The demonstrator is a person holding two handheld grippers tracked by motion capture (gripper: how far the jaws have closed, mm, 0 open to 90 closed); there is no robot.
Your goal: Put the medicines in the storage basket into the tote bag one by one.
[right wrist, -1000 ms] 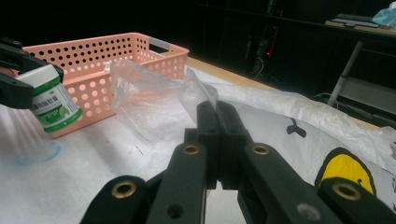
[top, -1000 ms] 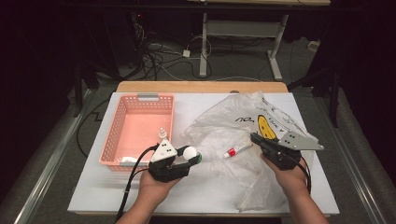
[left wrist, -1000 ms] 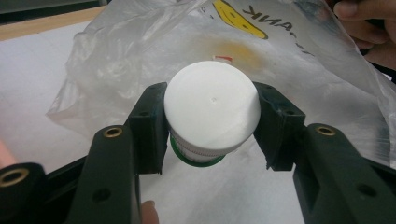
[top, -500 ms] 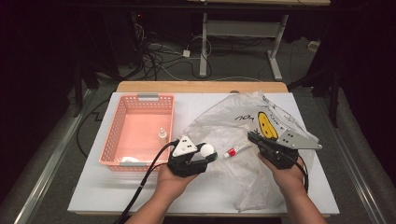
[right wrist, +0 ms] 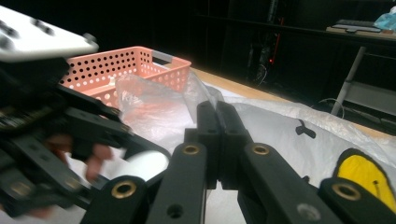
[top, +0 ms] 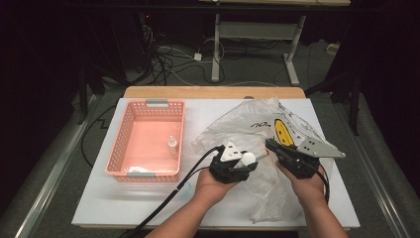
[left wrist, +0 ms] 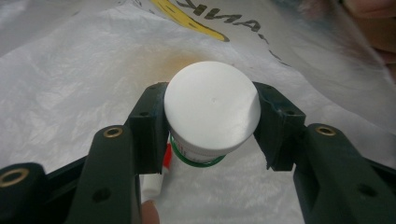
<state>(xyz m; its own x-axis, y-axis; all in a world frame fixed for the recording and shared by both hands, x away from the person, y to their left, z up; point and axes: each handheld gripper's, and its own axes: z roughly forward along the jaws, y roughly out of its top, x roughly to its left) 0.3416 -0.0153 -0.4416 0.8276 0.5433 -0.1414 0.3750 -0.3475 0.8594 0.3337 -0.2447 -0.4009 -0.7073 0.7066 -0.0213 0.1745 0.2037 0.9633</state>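
Since the earlier frame, left gripper (top: 246,162) has travelled from beside the pink basket (top: 122,144) rightward over the plastic bag (top: 233,126) at the table's right half, nearer the right gripper (top: 270,145). It is clamped on a small white-capped jar (left wrist: 212,112), jaws bearing on the cap's sides. Jar judged light, rigid, smooth; the cap rim offers the firmest hold. Right gripper is clenched, apparently pinching bag film. Bag is thin, soft, slippery. A dropper bottle (top: 172,146) stands in the basket.
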